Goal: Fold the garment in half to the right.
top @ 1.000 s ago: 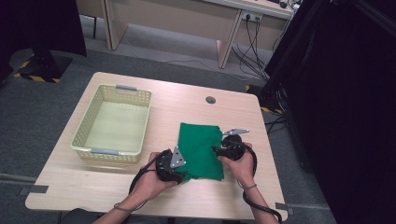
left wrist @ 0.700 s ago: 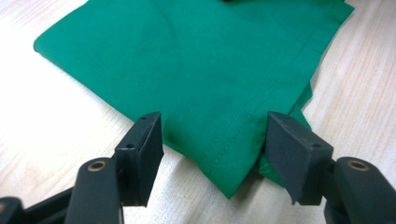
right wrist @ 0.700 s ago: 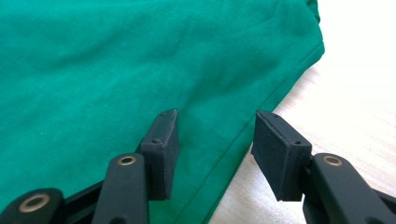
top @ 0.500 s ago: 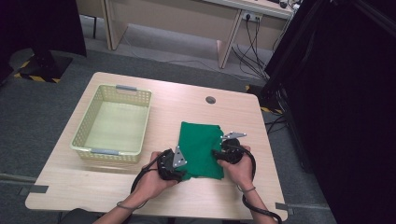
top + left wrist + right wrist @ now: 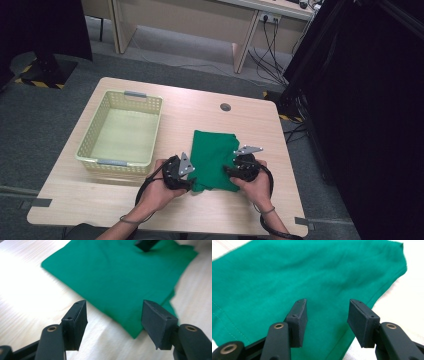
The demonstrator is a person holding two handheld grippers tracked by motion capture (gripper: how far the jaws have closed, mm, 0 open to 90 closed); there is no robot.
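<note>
A folded green cloth [image 5: 215, 157] lies flat on the wooden table [image 5: 250, 115], right of centre. My left gripper [image 5: 189, 175] sits at the cloth's near left corner, open, with that corner [image 5: 135, 322] low between its jaws and not pinched. My right gripper [image 5: 229, 171] is at the near right part of the cloth, open, its jaws just above the green fabric [image 5: 287, 277] close to its edge. In the left gripper view a dark jaw tip [image 5: 146, 244] of the other gripper rests on the far part of the cloth.
A pale yellow plastic basket [image 5: 95, 140] with grey handles stands empty on the left half of the table. A small round cable hole [image 5: 225, 107] lies near the far edge. Desks, cables and a dark curtain stand beyond the table.
The right hand has shifted slightly toward the near edge of the cloth. The cloth and the left hand look unchanged.
</note>
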